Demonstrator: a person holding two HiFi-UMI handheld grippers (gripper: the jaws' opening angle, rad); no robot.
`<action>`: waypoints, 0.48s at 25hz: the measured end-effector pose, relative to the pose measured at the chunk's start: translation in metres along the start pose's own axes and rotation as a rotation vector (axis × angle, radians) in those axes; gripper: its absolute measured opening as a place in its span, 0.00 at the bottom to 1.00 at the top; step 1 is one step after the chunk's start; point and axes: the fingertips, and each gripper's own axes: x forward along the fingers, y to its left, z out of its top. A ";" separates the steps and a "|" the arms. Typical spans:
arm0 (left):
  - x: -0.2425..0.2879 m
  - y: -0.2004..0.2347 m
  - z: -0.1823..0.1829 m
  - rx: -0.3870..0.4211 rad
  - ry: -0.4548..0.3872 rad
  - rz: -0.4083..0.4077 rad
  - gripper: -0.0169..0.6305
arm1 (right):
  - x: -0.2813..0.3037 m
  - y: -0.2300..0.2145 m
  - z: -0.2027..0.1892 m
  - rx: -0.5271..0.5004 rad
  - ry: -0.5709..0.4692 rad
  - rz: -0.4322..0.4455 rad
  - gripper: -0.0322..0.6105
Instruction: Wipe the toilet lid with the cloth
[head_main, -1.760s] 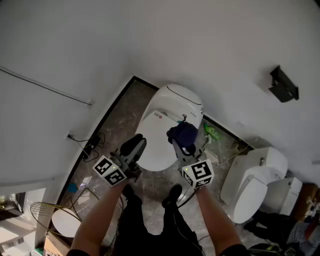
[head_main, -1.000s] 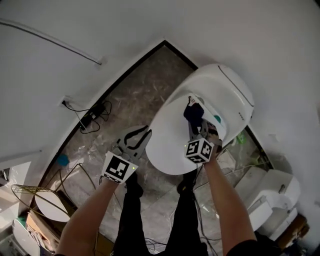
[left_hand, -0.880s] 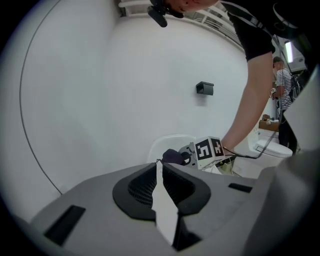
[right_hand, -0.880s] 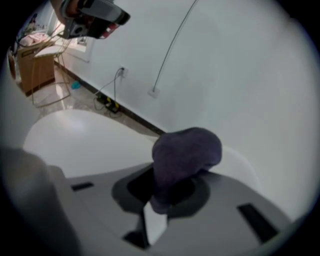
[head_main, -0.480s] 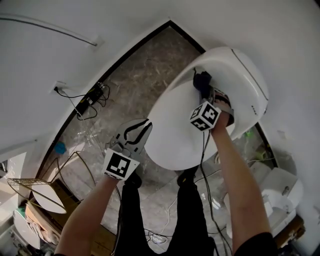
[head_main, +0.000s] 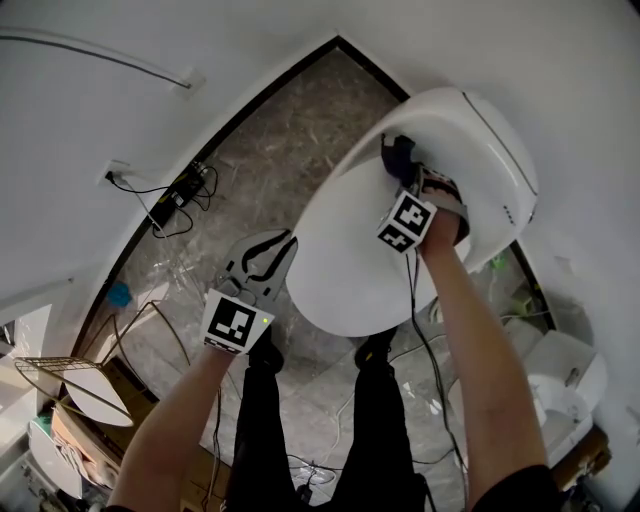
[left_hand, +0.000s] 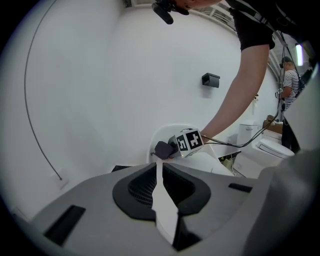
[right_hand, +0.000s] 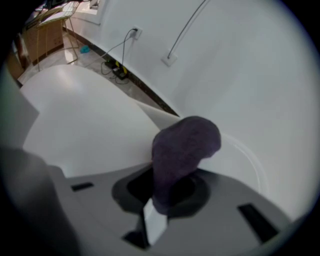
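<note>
Dark cloth (right_hand: 186, 145), judged soft, light and pliable, is pinched at its bunched end by the right gripper (head_main: 403, 180) fingers at the rear of the rigid toilet lid (head_main: 345, 265); left gripper (head_main: 272, 256) fingers are closed together, empty, beside the lid.

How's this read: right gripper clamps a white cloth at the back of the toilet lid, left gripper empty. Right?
No. The cloth is dark purple, not white; the right gripper view shows it. The rest stands: the right gripper clamps it at the back of the toilet lid, and the left gripper is empty.
</note>
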 end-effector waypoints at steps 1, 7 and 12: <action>-0.001 0.000 -0.001 0.004 0.002 0.001 0.10 | -0.002 0.003 0.000 -0.009 0.001 0.000 0.15; -0.002 0.000 -0.007 0.019 0.011 0.006 0.10 | -0.013 0.024 0.005 -0.038 0.000 -0.025 0.15; -0.003 0.000 -0.017 0.011 0.018 0.015 0.10 | -0.024 0.039 0.013 -0.061 -0.010 -0.040 0.15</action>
